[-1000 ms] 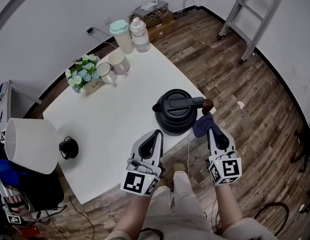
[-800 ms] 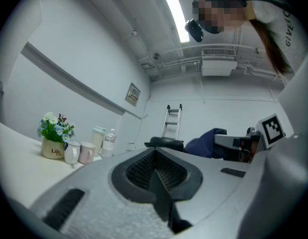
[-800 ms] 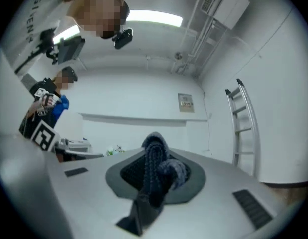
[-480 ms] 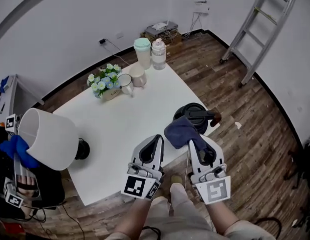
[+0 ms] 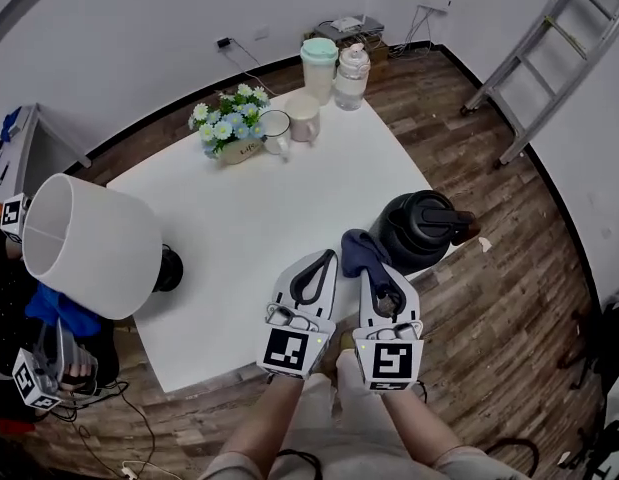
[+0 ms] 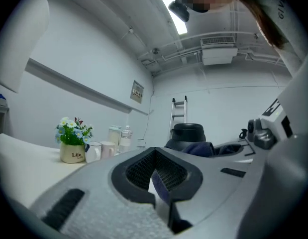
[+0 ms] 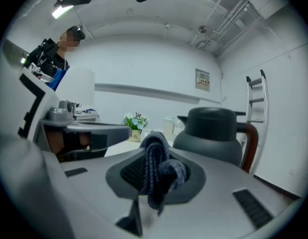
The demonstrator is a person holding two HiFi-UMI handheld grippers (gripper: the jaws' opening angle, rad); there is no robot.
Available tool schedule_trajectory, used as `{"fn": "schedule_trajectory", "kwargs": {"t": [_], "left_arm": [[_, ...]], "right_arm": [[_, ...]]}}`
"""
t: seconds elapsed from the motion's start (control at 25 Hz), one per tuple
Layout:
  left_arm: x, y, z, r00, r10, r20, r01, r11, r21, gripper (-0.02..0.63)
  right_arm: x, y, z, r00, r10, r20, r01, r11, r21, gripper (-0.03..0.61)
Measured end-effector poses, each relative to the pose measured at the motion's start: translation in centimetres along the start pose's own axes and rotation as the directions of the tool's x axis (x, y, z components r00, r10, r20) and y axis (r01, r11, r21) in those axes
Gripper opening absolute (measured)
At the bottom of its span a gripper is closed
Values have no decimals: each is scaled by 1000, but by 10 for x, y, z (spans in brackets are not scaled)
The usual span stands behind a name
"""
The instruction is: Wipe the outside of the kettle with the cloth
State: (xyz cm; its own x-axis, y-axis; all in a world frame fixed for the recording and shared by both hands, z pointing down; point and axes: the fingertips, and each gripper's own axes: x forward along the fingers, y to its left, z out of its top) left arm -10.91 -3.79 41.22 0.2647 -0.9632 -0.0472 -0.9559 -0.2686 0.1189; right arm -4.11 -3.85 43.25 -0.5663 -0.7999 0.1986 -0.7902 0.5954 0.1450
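Note:
The black kettle [image 5: 419,230] stands near the right front corner of the white table [image 5: 239,218], its handle pointing right. A dark blue cloth [image 5: 360,250] hangs bunched at the kettle's left side, and my right gripper [image 5: 368,268] is shut on it. Whether cloth and kettle touch I cannot tell. In the right gripper view the cloth [image 7: 161,176] fills the jaws, with the kettle [image 7: 213,133] just beyond to the right. My left gripper [image 5: 325,259] is beside the right one, shut and empty. From it the kettle [image 6: 188,132] and cloth [image 6: 199,147] show ahead to the right.
A lamp with a white shade [image 5: 84,243] stands at the table's left front. At the back are a flower pot [image 5: 229,130], two mugs [image 5: 291,123] and two bottles [image 5: 334,63]. A ladder [image 5: 549,48] leans at the far right. A person [image 7: 59,59] stands at left.
My right gripper has carried the cloth from the kettle's handle side round to its left side, ending close to the left gripper. The head view has shifted too.

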Motion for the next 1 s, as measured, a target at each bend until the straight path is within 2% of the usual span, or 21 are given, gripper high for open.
{"fn": "schedule_trajectory", "kwargs": {"t": [0.12,0.2,0.36,0.44,0.56,0.68,0.76,0.84,0.88,0.92,1.0], "left_arm": [[-13,0,-1,1000,15,14,-14,999,-35,6],[-19,3,-6,1000,12,3,-12,999,-37,6],[-26,14,-10,1000,25,-7,-25,999,-38,6],[-29,17,-6,999,34,0,-34,999,-32,6],[-32,19,4,999,47,20,-46,998,-34,6],[-27,17,16,998,41,42,-39,999,-37,6],[-24,15,27,997,39,67,-37,999,-37,6],[-19,12,38,995,44,91,-41,998,-38,6],[-15,12,42,994,48,100,-45,998,-36,6],[-9,13,44,993,53,106,-50,998,-32,6],[4,12,40,992,64,105,-62,998,-22,6]], "right_arm": [[8,-1,-41,996,-23,-85,31,995,91,52],[12,0,-59,992,-28,-120,42,992,117,52],[17,6,-68,989,26,-148,3,981,193,52],[11,10,-51,988,87,-126,-62,980,190,52],[-5,7,10,975,218,-44,-216,975,58,52],[-18,-6,94,926,377,23,-374,924,-75,52],[-16,-14,148,860,509,28,-501,854,-142,52],[-7,-28,175,779,627,-23,-616,758,-215,52],[0,-33,183,728,683,-63,-674,695,-249,52],[9,-35,185,668,735,-116,-731,618,-288,52],[28,-38,168,531,802,-273,-830,427,-359,52]]}}
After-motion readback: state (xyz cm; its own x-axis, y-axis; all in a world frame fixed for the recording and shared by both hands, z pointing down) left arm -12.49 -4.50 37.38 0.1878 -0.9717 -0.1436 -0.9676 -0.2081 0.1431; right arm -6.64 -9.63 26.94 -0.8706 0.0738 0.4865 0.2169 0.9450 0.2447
